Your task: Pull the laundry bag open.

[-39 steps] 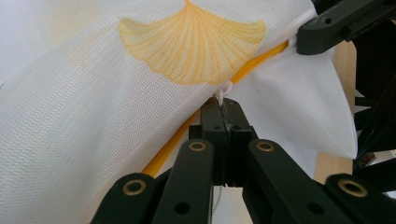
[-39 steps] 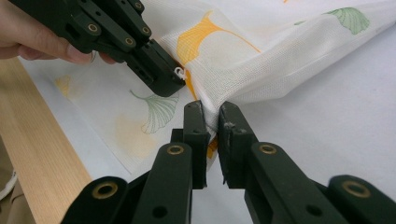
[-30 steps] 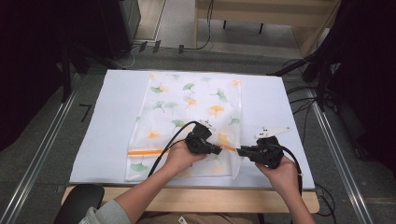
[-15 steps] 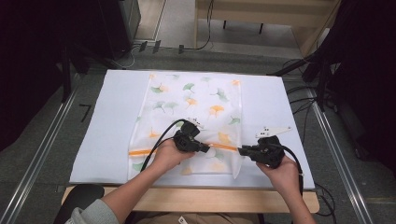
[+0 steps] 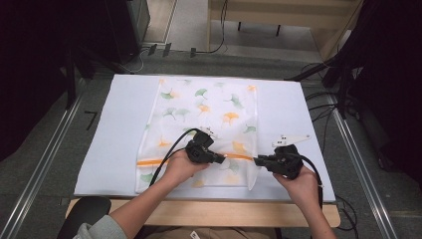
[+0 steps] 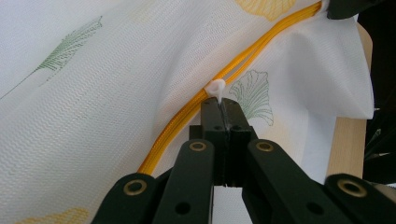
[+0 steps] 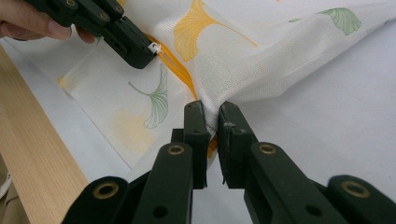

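White table: mesh bag unlabelled (ginkgo print), zipper orange.

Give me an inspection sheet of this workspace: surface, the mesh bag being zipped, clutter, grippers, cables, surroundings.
Surface: white sheet covering a wooden table.
Job's things: mesh bag printed with ginkgo leaves, lying flat; orange zipper runs across its near end; white zipper pull partway along.
Clutter: nothing seen.
Grippers: left gripper shut on the zipper pull; right gripper pinching the bag's edge at the zipper's end, lifting the fabric slightly.
Cables: black cable trails from the left gripper across the bag; more cables on the floor at the right.
Surroundings: grey floor, metal rail at left, wooden furniture beyond the table.
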`<state>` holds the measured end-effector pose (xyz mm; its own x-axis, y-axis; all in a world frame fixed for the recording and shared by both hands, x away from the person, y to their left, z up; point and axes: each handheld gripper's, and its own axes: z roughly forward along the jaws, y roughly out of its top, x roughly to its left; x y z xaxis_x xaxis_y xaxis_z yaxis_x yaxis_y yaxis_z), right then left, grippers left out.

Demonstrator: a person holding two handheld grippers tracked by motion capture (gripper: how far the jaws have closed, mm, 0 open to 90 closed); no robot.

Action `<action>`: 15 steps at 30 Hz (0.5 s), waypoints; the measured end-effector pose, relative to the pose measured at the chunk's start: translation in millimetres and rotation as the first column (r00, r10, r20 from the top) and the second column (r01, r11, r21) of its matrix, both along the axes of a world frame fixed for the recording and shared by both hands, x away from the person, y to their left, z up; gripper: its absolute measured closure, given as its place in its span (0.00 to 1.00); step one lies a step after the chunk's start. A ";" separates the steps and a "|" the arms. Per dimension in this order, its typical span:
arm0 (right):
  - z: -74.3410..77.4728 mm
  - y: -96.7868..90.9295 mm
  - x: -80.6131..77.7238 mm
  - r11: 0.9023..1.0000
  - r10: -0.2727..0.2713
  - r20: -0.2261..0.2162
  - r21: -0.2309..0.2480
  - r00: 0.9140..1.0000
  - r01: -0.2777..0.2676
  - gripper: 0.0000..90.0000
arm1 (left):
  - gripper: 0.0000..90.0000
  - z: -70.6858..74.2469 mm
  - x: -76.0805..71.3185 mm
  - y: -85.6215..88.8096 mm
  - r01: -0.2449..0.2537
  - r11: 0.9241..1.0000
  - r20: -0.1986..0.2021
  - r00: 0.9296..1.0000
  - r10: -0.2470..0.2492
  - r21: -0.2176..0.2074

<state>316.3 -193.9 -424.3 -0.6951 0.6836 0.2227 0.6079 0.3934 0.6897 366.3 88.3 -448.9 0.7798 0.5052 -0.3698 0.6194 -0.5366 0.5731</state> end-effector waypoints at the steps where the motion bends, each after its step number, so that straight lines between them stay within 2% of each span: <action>1: 0.1 -0.1 0.0 1.000 -0.001 0.000 -0.001 1.000 0.001 0.94 | 1.00 0.3 0.3 1.1 -0.002 1.000 0.000 1.000 0.002 0.003; 7: 0.1 -1.0 0.5 1.000 -0.003 0.003 0.002 1.000 0.003 0.93 | 1.00 0.0 1.3 4.0 -0.001 1.000 0.000 1.000 0.001 0.003; 10: 0.0 -0.1 0.4 1.000 0.001 -0.001 0.002 1.000 -0.001 0.94 | 1.00 -0.7 1.5 6.3 -0.025 1.000 0.003 1.000 0.025 -0.008; 15: 0.2 0.0 0.6 1.000 0.004 -0.003 0.001 1.000 -0.004 0.94 | 1.00 -3.3 4.9 17.0 -0.053 0.999 -0.018 0.998 0.053 -0.008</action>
<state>316.9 -193.9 -424.0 -0.6972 0.6806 0.2250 0.6081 0.3953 0.6885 371.2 105.3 -452.2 0.7456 0.5421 -0.3876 0.6565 -0.4979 0.5666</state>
